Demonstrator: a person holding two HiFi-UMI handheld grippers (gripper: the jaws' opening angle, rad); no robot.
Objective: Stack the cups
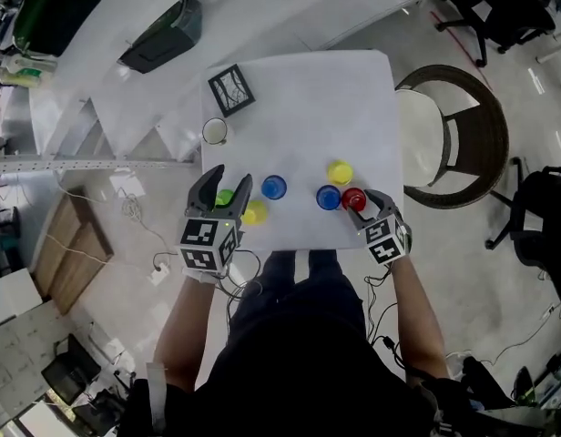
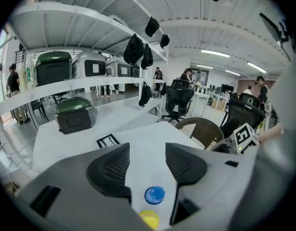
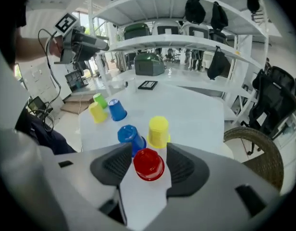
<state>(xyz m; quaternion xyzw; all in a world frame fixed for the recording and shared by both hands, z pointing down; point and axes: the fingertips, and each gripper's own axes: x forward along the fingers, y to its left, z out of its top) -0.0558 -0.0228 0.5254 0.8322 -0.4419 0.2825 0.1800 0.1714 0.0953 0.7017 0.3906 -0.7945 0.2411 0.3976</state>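
Observation:
Several upside-down cups stand on the white table [image 1: 308, 98]. At the left are a green cup [image 1: 224, 198], a yellow cup [image 1: 254, 212] and a blue cup [image 1: 273, 188]. At the right are a second blue cup [image 1: 328, 198], a second yellow cup [image 1: 340, 172] and a red cup [image 1: 353, 198]. My left gripper [image 1: 230, 177] is open and hangs over the green cup, with nothing held. In the right gripper view the red cup [image 3: 149, 164] sits between the jaws of my right gripper [image 3: 148, 150]; a thin gap shows on each side, so it is open.
A black square frame [image 1: 231, 89] and a white mug [image 1: 215, 131] stand at the table's far left. A wicker chair [image 1: 453, 135] is at the right edge. White shelving with a dark case [image 1: 162, 35] lies beyond. The person's legs meet the near edge.

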